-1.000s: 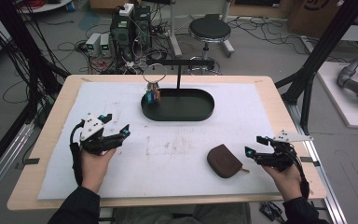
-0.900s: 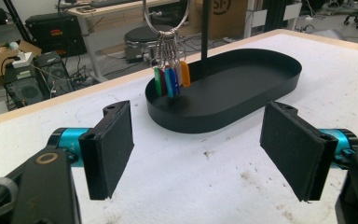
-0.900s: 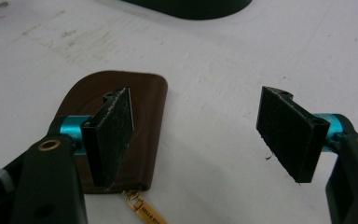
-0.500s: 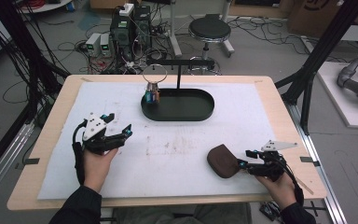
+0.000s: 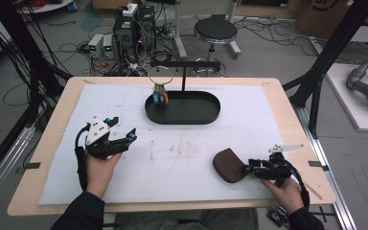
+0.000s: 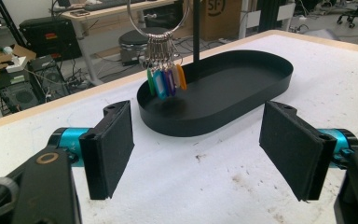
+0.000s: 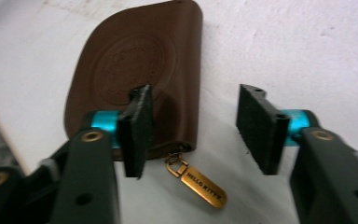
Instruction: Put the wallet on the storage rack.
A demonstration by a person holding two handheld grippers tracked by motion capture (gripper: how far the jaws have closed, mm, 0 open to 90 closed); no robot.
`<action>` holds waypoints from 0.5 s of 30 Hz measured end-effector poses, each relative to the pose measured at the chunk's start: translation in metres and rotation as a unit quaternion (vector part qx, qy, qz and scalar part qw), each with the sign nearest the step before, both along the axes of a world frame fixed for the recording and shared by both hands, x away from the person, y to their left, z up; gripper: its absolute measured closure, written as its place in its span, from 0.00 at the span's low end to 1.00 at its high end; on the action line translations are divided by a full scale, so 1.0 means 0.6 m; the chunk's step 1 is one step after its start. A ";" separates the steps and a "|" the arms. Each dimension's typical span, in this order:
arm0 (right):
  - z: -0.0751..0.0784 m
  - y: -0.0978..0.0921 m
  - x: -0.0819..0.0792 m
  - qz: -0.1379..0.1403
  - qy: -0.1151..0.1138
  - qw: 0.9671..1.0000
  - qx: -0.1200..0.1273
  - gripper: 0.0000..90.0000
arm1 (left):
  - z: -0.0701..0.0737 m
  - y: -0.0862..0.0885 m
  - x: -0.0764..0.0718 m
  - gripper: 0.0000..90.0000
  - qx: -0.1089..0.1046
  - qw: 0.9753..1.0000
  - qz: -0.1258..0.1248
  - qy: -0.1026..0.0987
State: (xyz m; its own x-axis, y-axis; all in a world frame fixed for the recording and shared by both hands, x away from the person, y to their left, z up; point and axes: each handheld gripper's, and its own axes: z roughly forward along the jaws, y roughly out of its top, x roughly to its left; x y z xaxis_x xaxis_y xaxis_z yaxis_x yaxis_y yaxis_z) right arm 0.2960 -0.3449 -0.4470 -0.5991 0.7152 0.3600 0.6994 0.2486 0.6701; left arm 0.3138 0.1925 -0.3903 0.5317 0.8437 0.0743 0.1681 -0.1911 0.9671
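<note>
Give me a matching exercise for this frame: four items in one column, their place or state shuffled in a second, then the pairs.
1. brown pouch
2. key ring
3. black tray
4. left gripper

a. hangs from the stand, coloured tags below
b. held above the mat, jaws wide open
c. far middle of the mat
d. lies flat at the right gripper, gold zip tag toward it

Pairs: 1-d, 2-a, 3-c, 4-b

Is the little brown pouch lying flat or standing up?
Lying flat. The brown pouch rests on the white table cover with its round stamped side up, and its gold zipper tag lies flat beside it.
</note>
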 end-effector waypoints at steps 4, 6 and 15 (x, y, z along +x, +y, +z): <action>0.004 0.005 -0.004 0.023 -0.011 1.000 -0.002 0.79 | -0.001 -0.005 0.001 0.29 0.003 1.000 -0.004 0.002; 0.005 0.005 -0.003 0.024 -0.008 1.000 -0.001 0.81 | 0.000 -0.008 0.001 0.29 0.004 1.000 -0.005 0.001; 0.041 0.026 -0.007 0.040 -0.075 0.996 -0.011 0.90 | -0.001 -0.006 -0.002 0.29 0.004 1.000 -0.006 -0.001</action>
